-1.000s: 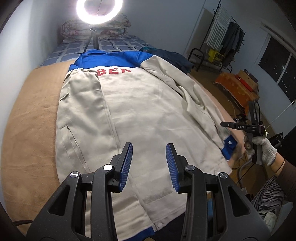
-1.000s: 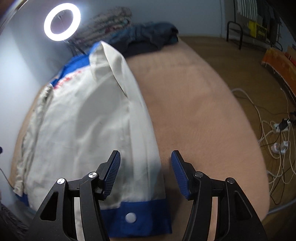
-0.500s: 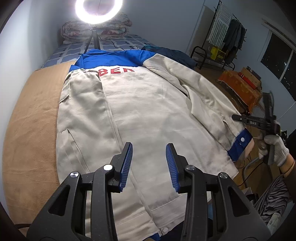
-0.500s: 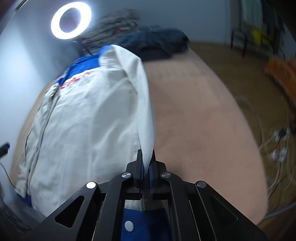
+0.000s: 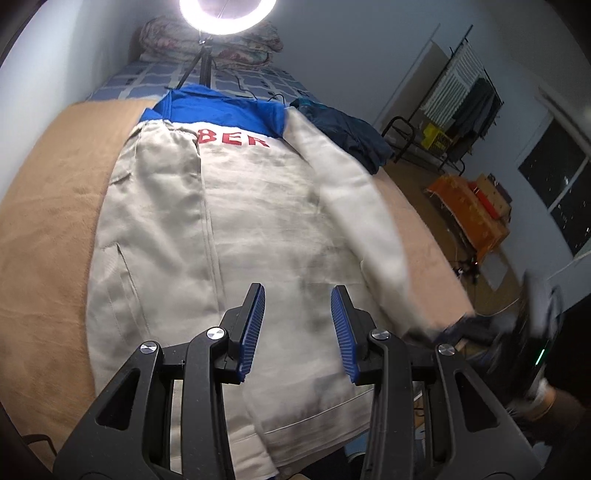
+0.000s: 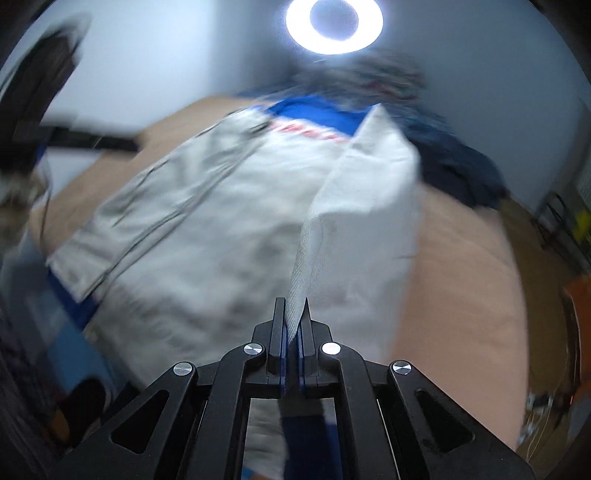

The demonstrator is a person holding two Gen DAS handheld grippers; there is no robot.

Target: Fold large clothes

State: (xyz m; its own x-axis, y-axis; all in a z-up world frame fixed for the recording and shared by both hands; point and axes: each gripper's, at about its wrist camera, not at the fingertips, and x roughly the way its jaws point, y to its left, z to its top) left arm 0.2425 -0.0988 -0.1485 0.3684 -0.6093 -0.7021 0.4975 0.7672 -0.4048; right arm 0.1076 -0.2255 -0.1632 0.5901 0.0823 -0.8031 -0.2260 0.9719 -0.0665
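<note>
Here the jacket [image 5: 258, 229] lies spread flat on the bed [image 5: 48, 221], over a tan blanket, its blue collar toward the ring light [image 5: 228, 14] at the far end and red letters just below the collar. The left sleeve is folded in along the body. The right sleeve [image 6: 362, 206] is lifted off the blanket and pulled taut, running up from the shoulder to the right gripper [image 6: 293, 332], whose jaws are clamped together on the cloth near the blue cuff; the cuff hangs below the jaws. That view is blurred. The left gripper [image 5: 297, 332] hovers above the lower middle of the jacket with its blue-padded jaws apart and nothing between them; I cannot tell whether it touches the cloth. From the left side, the person's right hand [image 5: 532, 354] shows as a dark smear at the bed's right edge. A dark blue garment [image 5: 347, 133] lies bunched beside the jacket's right shoulder. A clothes rack [image 5: 461, 107] stands by the far wall.
</note>
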